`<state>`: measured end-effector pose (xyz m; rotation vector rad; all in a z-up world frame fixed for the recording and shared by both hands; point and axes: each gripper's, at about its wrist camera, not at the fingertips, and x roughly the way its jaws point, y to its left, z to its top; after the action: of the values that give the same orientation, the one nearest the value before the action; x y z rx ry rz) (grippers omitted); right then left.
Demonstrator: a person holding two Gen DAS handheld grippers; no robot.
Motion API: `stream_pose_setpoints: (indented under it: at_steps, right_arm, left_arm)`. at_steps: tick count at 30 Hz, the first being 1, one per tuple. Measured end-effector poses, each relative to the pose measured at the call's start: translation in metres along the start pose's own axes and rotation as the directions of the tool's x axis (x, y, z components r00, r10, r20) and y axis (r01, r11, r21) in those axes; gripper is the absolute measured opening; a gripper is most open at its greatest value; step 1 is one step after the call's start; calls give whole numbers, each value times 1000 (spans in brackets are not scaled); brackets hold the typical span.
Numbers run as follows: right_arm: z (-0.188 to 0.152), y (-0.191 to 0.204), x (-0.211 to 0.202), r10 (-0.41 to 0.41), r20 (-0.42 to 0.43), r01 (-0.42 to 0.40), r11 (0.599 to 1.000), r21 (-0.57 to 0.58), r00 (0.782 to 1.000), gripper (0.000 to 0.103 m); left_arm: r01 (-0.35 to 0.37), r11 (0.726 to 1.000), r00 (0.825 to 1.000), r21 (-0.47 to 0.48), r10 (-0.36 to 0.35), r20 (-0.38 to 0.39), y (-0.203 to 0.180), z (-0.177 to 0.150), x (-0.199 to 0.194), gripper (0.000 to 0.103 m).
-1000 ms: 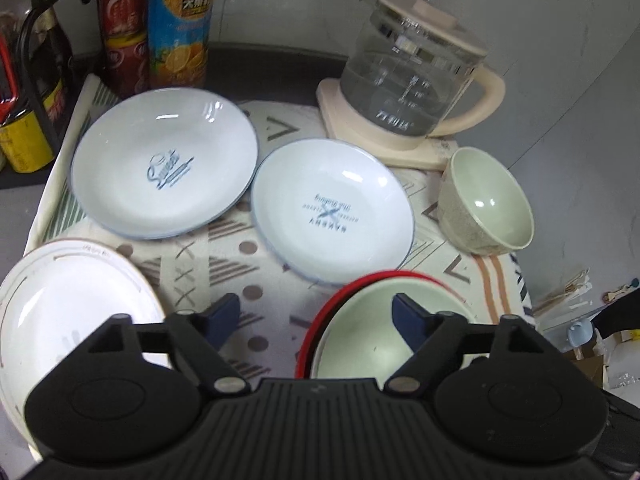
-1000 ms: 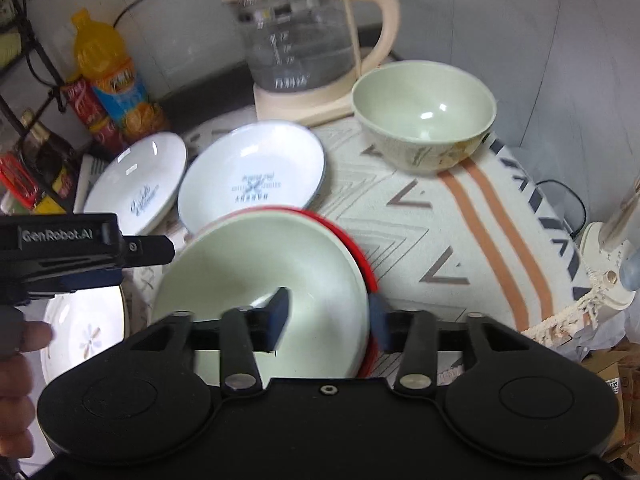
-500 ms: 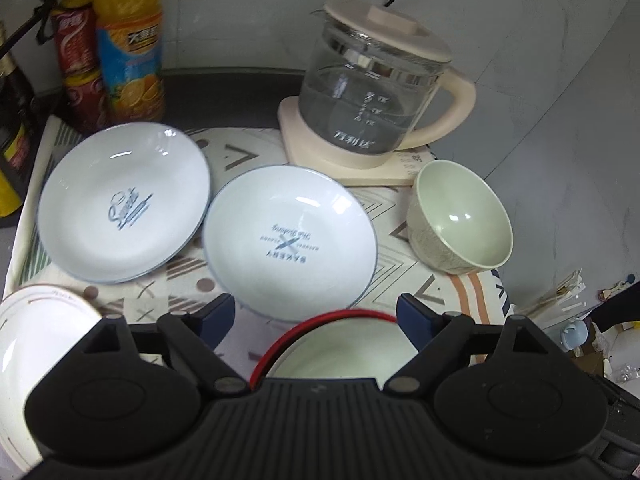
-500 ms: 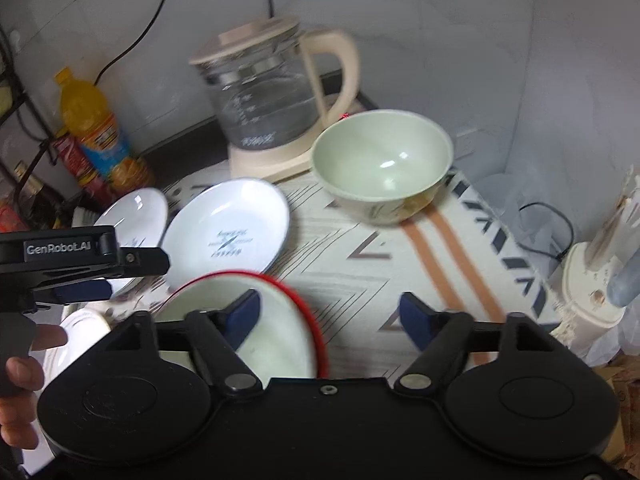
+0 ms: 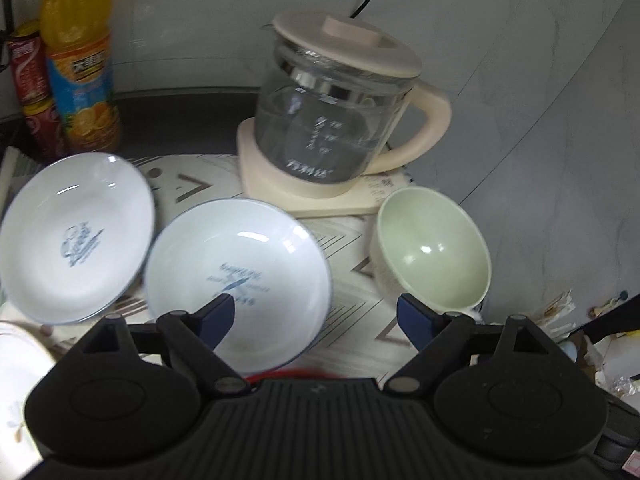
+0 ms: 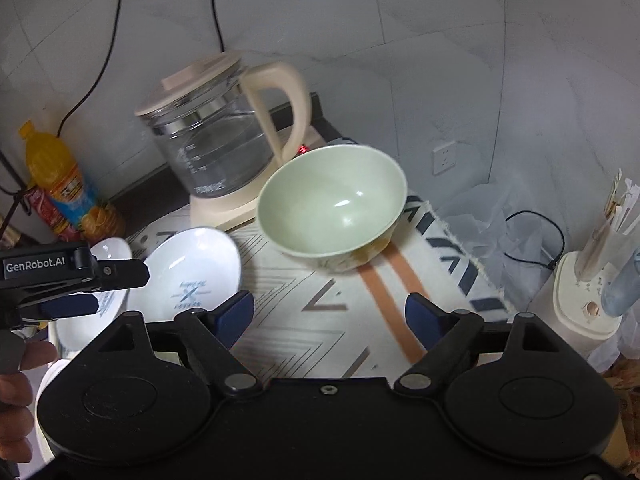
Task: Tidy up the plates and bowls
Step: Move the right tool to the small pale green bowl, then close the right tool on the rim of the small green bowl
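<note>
Pale green bowl (image 6: 332, 216) stands upright on the patterned cloth (image 6: 352, 320), just in front of the kettle (image 6: 216, 136). Right gripper (image 6: 329, 312): jaws spread wide, grasping nothing; a second ago they closed on the rim of the other green bowl, now out of view. Left gripper (image 5: 316, 316): jaws also released, above the nearer white plate (image 5: 236, 280); second plate (image 5: 76, 236) just beside it. Judgement: first bowl set down, both grippers moving toward the remaining bowl to stack it.
</note>
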<state>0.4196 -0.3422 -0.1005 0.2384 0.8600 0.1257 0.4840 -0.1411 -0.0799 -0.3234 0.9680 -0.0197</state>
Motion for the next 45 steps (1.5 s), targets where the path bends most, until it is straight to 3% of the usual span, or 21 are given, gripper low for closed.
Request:
stream_pose_setpoints:
  at_steps: [4, 14, 20, 25, 32, 37, 40, 45]
  right_arm:
    - [13, -11, 12, 12, -3, -12, 1000, 20, 1000, 67]
    - [40, -33, 48, 29, -31, -29, 999, 22, 999, 57]
    - [53, -43, 74, 32, -57, -30, 999, 35, 998, 50]
    - [59, -49, 96, 12, -95, -6, 998, 65, 995, 40]
    - [58, -50, 116, 3, -146, 7, 998, 68, 989, 37]
    - [54, -51, 129, 17, -188, 0, 996, 90, 982, 27]
    - [53, -51, 132, 20, -184, -6, 997, 75, 983, 26]
    - [54, -52, 128, 22, -172, -7, 996, 86, 985, 25]
  left_arm:
    - [12, 1000, 1000, -17, -12, 10, -11, 10, 15, 86]
    - [34, 998, 999, -50, -35, -9, -33, 23, 59, 83]
    - [38, 998, 999, -49, -39, -36, -50, 26, 86, 75]
    - [15, 999, 997, -49, -19, -71, -60, 28, 109, 63]
    - [-11, 995, 995, -103, 1, -104, -58, 27, 133, 47]
    - [-5, 996, 990, -85, -7, -140, -61, 24, 148, 24]
    - [-16, 996, 991, -85, 4, -135, -61, 24, 147, 18]
    - [-6, 996, 994, -92, -4, -107, -61, 23, 131, 18]
